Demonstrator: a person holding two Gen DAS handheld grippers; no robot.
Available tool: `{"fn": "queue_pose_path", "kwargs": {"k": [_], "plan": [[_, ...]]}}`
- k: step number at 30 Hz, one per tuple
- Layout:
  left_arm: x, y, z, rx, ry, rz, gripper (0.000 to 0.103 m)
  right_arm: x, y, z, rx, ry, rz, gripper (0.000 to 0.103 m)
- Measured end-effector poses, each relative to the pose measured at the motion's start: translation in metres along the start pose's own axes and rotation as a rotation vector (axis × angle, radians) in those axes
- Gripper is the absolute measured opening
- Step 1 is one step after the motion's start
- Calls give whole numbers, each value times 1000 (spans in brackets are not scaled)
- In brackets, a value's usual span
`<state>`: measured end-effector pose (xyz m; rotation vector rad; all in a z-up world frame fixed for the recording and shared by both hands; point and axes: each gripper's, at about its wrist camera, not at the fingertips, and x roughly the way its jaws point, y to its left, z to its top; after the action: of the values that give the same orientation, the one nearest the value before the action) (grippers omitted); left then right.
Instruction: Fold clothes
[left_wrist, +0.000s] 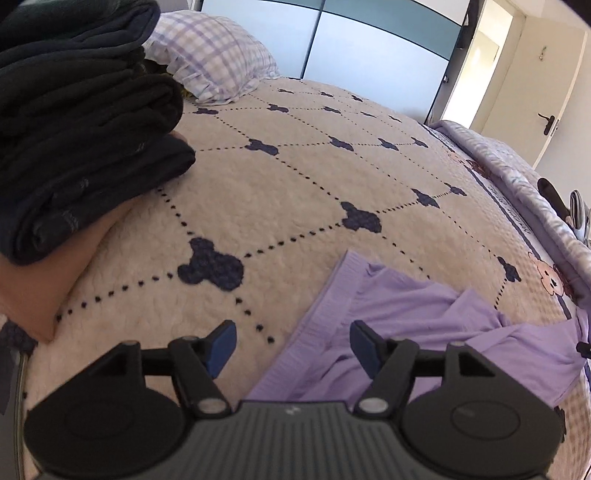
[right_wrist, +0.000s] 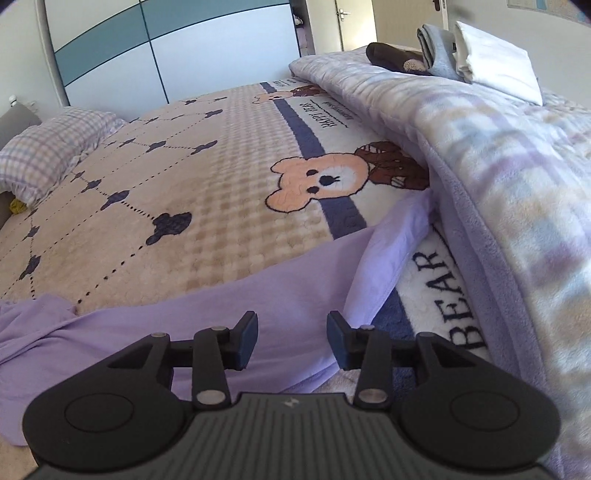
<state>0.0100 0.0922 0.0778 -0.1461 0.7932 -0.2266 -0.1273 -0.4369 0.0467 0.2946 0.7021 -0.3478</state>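
Dark clothes (left_wrist: 81, 122) sit folded in a pile; the purple garment (left_wrist: 417, 325) lies rumpled, unfolded, under the left gripper (left_wrist: 291, 350) and right gripper (right_wrist: 291, 341), jaws apart, empty

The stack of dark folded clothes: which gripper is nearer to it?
Left. The left gripper has the stack of dark folded clothes close on its left; the right gripper doesn't see it.
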Motion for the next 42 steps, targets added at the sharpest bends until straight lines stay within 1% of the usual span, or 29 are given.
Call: {"fn": "queue_pose_path", "kwargs": {"k": [1, 4, 6, 7, 8, 9, 10, 11, 12, 13, 14, 16, 17, 19, 21, 23, 25, 26, 27, 29, 30, 31, 32, 33, 35, 36, 38, 40, 42], "plan": [[6, -2, 8, -4, 0, -2, 75, 2, -1, 3, 4, -4, -37, 45], [35, -12, 27, -5, 33, -8, 75, 7, -7, 12, 29, -14, -149, 47], [56, -21, 33, 16, 60, -4, 75, 15, -11, 15, 45, -12, -223, 61], [67, -26, 36, 27, 74, -2, 75, 25, -13, 15, 50, 8, -232, 63], [78, -31, 37, 34, 90, 0, 74, 35, -16, 16, 54, 28, -241, 63], [87, -35, 37, 35, 110, 3, 73, 40, -16, 16, 54, 20, -228, 66], [94, -39, 35, 43, 123, 18, 68, 44, -17, 16, 55, 12, -216, 66], [101, -44, 32, 56, 133, 40, 60, 49, -17, 16, 54, 4, -203, 63], [103, -47, 29, 77, 125, 45, 54, 49, -14, 18, 44, -5, -175, 48], [101, -51, 27, 103, 104, 41, 28, 49, -11, 20, 34, -15, -147, 36], [98, -52, 27, 105, 92, 36, 22, 49, -8, 22, 24, -25, -119, 13], [89, -49, 30, 72, 71, 29, 19, 51, 4, 28, 0, -38, -78, 11], [82, -43, 34, 46, 44, 44, 14, 50, 13, 32, -22, -60, -62, 11], [64, -28, 44, -21, -28, 87, 10, 49, 30, 41, -64, -104, -30, 11], [43, -8, 60, -108, -101, 106, 10, 39, 41, 53, -69, -176, 14, 11], [28, 2, 77, -114, -163, 175, 10, 23, 49, 68, -57, -278, 68, 10], [16, 11, 94, -110, -220, 244, 10, 13, 52, 85, -12, -352, 126, 10], [16, 16, 103, -123, -227, 246, 11, 13, 55, 92, 3, -366, 133, 10], [19, 21, 109, -133, -212, 232, 12, 13, 58, 99, 16, -378, 140, 10], [40, 27, 117, -119, -120, 186, 26, 26, 65, 112, 7, -354, 133, 10], [52, 28, 117, -107, -73, 204, 28, 40, 66, 113, 6, -311, 109, 11], [61, 28, 114, -97, -47, 258, 30, 54, 66, 113, 5, -267, 86, 13], [64, 28, 110, -82, -46, 308, 32, 68, 66, 114, 4, -223, 63, 15], [63, 29, 105, -73, -62, 326, 34, 80, 64, 111, 2, -172, 34, 17], [49, 33, 90, -85, -86, 308, 48, 86, 56, 96, -9, -150, 1, 20], [41, 35, 82, -93, -96, 296, 50, 88, 51, 88, -14, -140, -16, 27], [27, 37, 65, -100, -91, 249, 54, 82, 34, 75, 58, -159, -30, 39], [19, 36, 50, -97, -70, 217, 59, 73, 21, 71, 117, -175, -55, 39], [15, 35, 36, -87, -54, 220, 61, 64, 12, 70, 153, -205, -92, 39]]}}
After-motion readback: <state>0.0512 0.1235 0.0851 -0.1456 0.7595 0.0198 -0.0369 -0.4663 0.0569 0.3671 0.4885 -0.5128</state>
